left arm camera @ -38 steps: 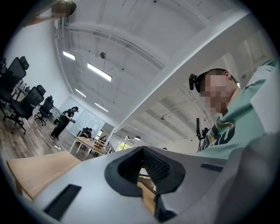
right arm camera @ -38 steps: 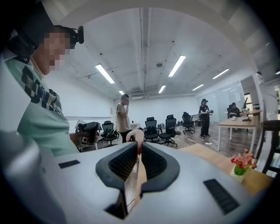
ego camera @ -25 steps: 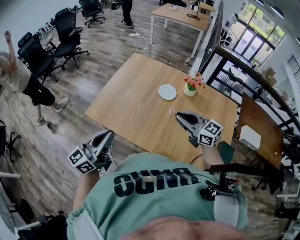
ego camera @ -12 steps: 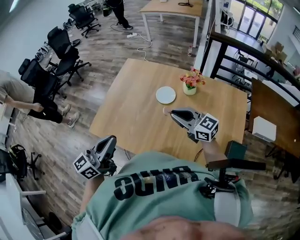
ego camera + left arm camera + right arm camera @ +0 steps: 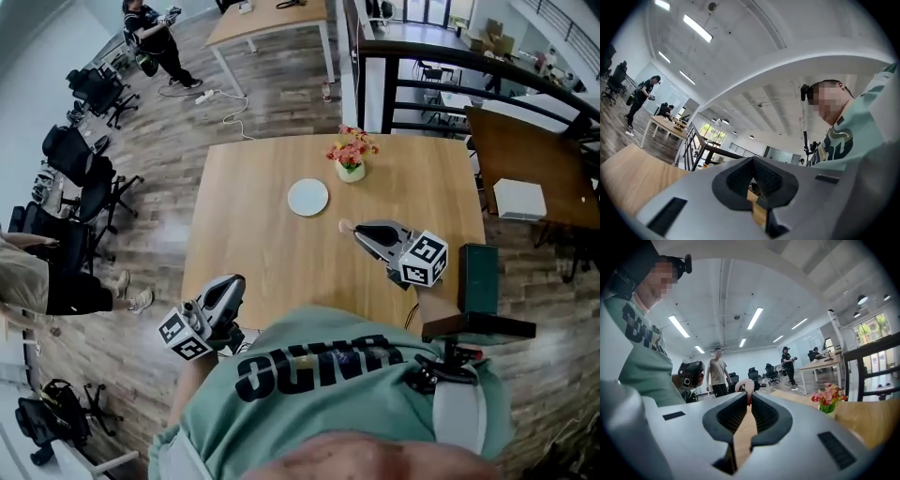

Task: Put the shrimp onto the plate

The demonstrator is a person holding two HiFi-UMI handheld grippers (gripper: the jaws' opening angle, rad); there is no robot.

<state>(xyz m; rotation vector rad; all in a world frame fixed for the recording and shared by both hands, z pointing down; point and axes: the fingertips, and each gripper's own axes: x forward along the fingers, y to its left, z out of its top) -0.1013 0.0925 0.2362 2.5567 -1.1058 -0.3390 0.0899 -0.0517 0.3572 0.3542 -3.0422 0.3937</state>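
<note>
A small pink shrimp (image 5: 345,226) sticks out of the tips of my right gripper (image 5: 357,229), which hovers over the middle of the wooden table (image 5: 253,234). In the right gripper view the shrimp (image 5: 746,384) is pinched between the jaws of that gripper (image 5: 749,397). The white plate (image 5: 307,197) lies empty just beyond and left of it, apart from the shrimp. My left gripper (image 5: 234,282) hangs off the table's near-left corner; in its own view this gripper (image 5: 752,162) has its jaws together with nothing in them.
A pot of red and pink flowers (image 5: 351,154) stands behind the plate, also right of the jaws as flowers (image 5: 828,397). A dark green box (image 5: 478,272) is at the table's right edge. Black railing (image 5: 422,58), office chairs (image 5: 80,155) and people stand around.
The head view has swung, so the table now lies square. My right gripper still carries the shrimp near the plate. My left gripper has come closer to the table's near-left corner.
</note>
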